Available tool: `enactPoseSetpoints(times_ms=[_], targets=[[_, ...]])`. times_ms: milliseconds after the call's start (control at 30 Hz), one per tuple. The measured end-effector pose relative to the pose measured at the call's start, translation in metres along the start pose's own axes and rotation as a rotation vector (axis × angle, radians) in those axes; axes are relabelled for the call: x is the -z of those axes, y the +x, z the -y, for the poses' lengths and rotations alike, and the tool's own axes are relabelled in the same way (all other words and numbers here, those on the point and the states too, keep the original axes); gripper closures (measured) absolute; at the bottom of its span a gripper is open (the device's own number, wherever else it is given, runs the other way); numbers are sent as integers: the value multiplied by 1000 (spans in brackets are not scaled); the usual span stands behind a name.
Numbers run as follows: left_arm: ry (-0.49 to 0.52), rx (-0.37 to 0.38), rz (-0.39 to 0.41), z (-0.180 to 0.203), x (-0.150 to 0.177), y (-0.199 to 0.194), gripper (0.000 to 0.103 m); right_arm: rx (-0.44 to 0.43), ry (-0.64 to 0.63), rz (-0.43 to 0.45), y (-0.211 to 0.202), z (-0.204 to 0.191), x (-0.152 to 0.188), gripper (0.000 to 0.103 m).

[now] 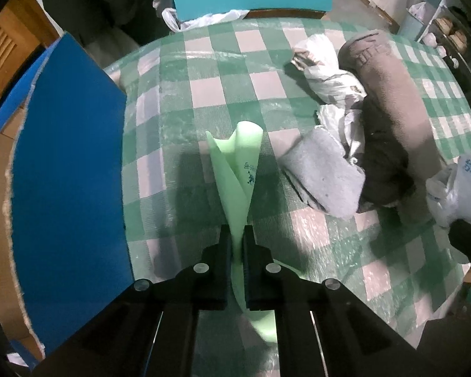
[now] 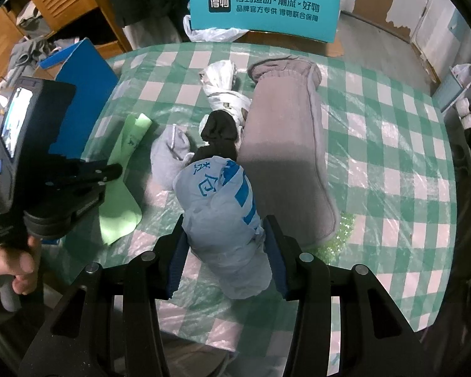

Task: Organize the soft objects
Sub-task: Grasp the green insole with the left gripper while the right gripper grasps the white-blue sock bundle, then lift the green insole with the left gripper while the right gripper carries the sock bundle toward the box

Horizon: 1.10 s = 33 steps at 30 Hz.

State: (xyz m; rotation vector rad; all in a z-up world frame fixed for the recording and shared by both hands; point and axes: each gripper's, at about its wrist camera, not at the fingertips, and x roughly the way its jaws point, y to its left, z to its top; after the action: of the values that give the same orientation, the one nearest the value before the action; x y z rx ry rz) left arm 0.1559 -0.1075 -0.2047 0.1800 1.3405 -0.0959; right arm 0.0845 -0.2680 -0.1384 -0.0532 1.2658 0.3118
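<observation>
On the checked tablecloth, the left gripper is pinching one green sheet, lifted near the blue box, so a drop-in looks underway. The right gripper is standing spread around one white-blue bag, not clearly squeezing; next it likely needs to close. Lying beside: one grey roll, one grey sock, one dark sock, one crumpled white bag

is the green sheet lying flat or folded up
Folded up: the green sheet is pinched between the left gripper fingers, its sides curling together into a cone.
</observation>
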Motion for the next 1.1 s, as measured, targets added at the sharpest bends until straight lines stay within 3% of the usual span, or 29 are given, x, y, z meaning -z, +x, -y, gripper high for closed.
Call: enactPoseSetpoints(times_ms=[533, 1100], targets=[[40, -9, 116, 3, 50, -79, 97, 23, -23, 57, -28, -9, 1, 57], [57, -35, 233, -8, 59, -134, 97, 15, -52, 135, -64, -27, -9, 57]])
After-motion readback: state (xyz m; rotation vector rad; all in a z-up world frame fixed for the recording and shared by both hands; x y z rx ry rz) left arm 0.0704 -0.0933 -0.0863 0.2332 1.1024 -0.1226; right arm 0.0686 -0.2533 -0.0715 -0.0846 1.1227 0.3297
